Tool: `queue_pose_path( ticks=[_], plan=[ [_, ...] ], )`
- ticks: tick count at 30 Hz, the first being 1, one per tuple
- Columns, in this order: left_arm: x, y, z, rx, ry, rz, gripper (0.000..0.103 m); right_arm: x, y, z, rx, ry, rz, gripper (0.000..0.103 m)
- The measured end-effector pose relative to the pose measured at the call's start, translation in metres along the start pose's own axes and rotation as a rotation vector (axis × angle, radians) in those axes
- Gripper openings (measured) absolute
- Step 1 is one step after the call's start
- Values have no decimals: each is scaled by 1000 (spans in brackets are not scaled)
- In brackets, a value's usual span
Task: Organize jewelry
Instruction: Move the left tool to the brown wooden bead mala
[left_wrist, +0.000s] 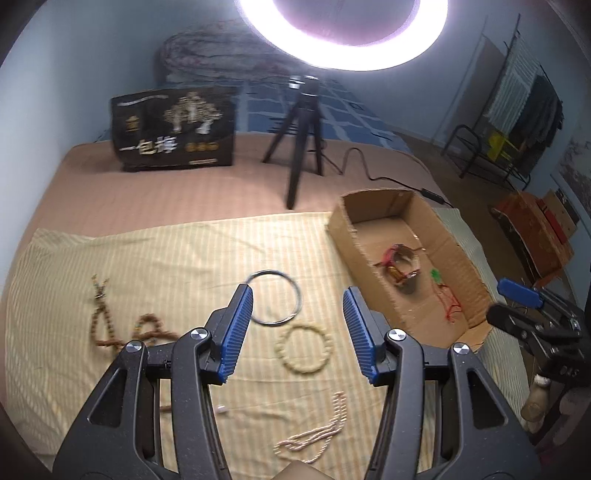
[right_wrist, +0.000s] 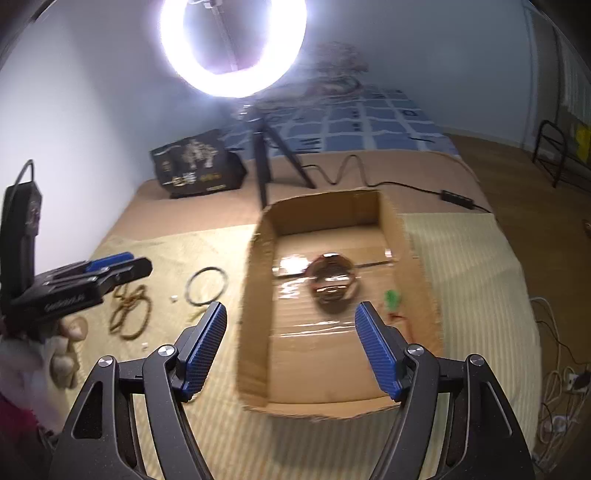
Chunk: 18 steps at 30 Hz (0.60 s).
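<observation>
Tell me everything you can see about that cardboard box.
The cardboard box is brown, shallow, long and open-topped, with rough-cut walls. It rests on the striped yellow cloth. Its floor looks glossy, perhaps taped. Inside lie a red-and-brown bracelet and a green charm on red cord. No gripper touches it.

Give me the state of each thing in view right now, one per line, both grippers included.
left gripper: open, empty, above the cloth.
right gripper: open, empty, over the box.
cardboard box: open-topped, holds some jewelry.
red bracelet: in the box.
green charm on red cord: in the box.
dark metal ring: flat on the cloth.
pale bead bracelet: on the cloth, closed loop.
brown bead strand: on the cloth, tangled.
pale bead necklace: on the cloth, bunched.
ring light: on.
</observation>
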<state>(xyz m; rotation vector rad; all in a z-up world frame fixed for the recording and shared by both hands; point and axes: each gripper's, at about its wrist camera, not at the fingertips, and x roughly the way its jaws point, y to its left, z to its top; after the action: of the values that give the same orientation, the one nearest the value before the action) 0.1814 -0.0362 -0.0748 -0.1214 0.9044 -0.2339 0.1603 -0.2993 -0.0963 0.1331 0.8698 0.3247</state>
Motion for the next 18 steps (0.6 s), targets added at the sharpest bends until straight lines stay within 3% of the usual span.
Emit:
queue_pose_path(
  ticks=[7,18],
  plan=[
    [-16,50,-8,-49,6,30,52,4,42,-10,-94,36,73,72],
    [-19,120,-32,-125,57,76,52,29,96,-44,-234,169,159,72]
  ],
)
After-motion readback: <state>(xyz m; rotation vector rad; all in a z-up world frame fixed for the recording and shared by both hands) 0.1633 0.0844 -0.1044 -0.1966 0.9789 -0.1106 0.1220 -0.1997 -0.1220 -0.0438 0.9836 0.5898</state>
